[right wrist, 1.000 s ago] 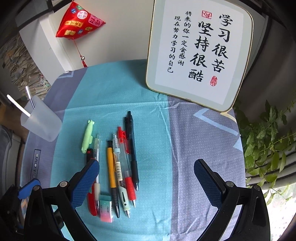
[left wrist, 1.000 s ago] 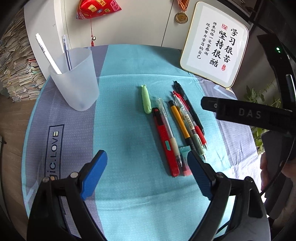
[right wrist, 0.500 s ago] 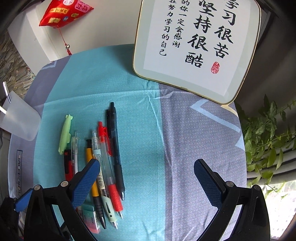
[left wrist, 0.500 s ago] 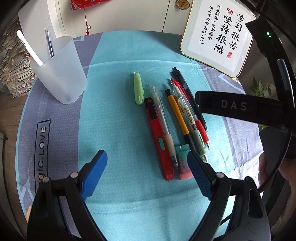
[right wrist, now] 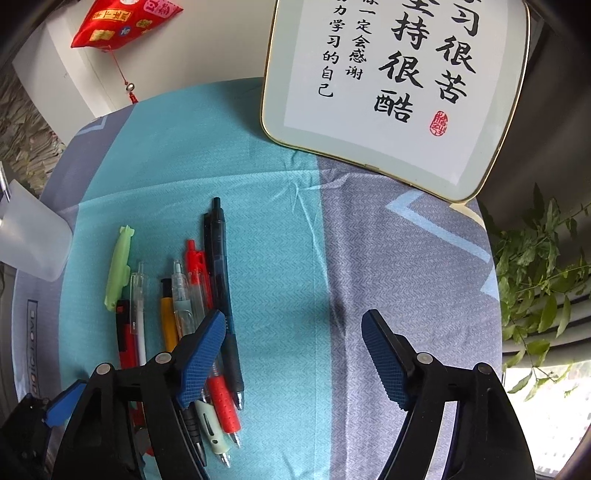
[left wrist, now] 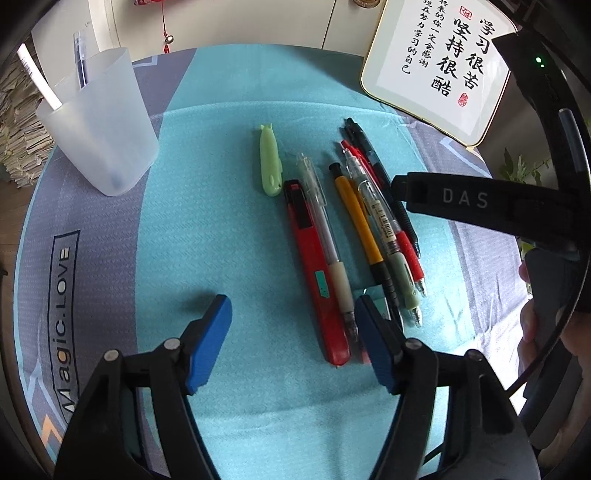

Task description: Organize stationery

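Covering the round table, a teal and grey cloth [left wrist: 229, 229] fills both views beneath the grippers. Ahead and to the right of the left gripper [left wrist: 291, 343], a framed calligraphy board [left wrist: 436, 62] leans at the far edge; the right wrist view shows it closer, ahead of the right gripper [right wrist: 293, 354], along with a red hanging charm [right wrist: 122, 22] and green plant leaves [right wrist: 535, 258] off to that gripper's right. Only the left wrist view shows the frosted cup [left wrist: 99, 125] in full, ahead to the left, with a white stick and a pen standing in it; the other view catches just its edge. Both grippers are spread wide, holding nothing. A row of pens lies just ahead of the left gripper's right finger: red utility knife [left wrist: 314, 258], clear pen [left wrist: 321, 229], yellow pen [left wrist: 358, 221], pale green pen [left wrist: 384, 236], red pen [left wrist: 408, 247], black pen [left wrist: 373, 158]. A small green whale-shaped item [left wrist: 269, 162] lies beyond them, and a small eraser [left wrist: 380, 299] sits partly hidden behind that finger.
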